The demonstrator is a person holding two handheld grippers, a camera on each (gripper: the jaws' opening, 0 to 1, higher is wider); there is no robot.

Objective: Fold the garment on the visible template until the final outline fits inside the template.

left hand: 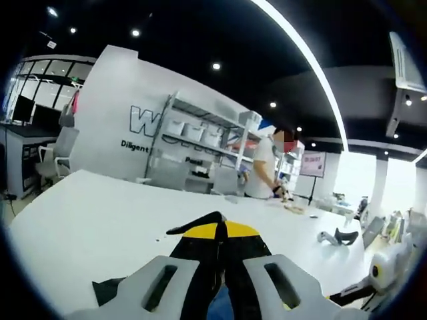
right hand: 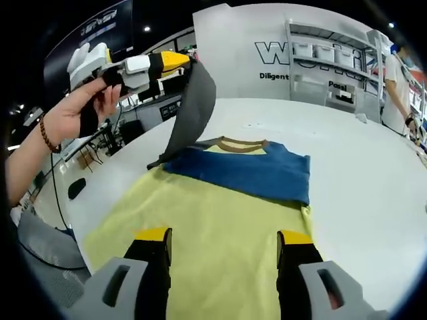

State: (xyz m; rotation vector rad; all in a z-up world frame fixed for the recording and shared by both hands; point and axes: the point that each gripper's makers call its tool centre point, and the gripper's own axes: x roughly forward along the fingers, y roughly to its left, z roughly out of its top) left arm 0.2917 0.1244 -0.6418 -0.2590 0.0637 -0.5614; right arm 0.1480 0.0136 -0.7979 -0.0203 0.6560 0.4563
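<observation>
A: The right gripper (right hand: pixel 223 257) hovers low over the garment (right hand: pixel 220 227) with its jaws spread wide and nothing between them. The yellow body of the shirt lies flat on the desk (right hand: pixel 360 133) directly under and ahead of it.

B: And the left gripper (right hand: pixel 179 61)?

A: Up and to the left of the right one, held in a hand (right hand: pixel 73 110). Its jaws are closed on a dark sleeve (right hand: pixel 190 110), lifted clear of the desk.

B: So how far along?

A: Early to midway, I judge. Beyond the right gripper a blue part (right hand: pixel 250 170) lies across the chest below the collar (right hand: pixel 240 143), so one fold looks done. The raised sleeve isn't laid down yet, and I can't make out the template.

B: Farther off?

A: Shelves (right hand: pixel 327 63) and a person (right hand: pixel 403 83).
</observation>
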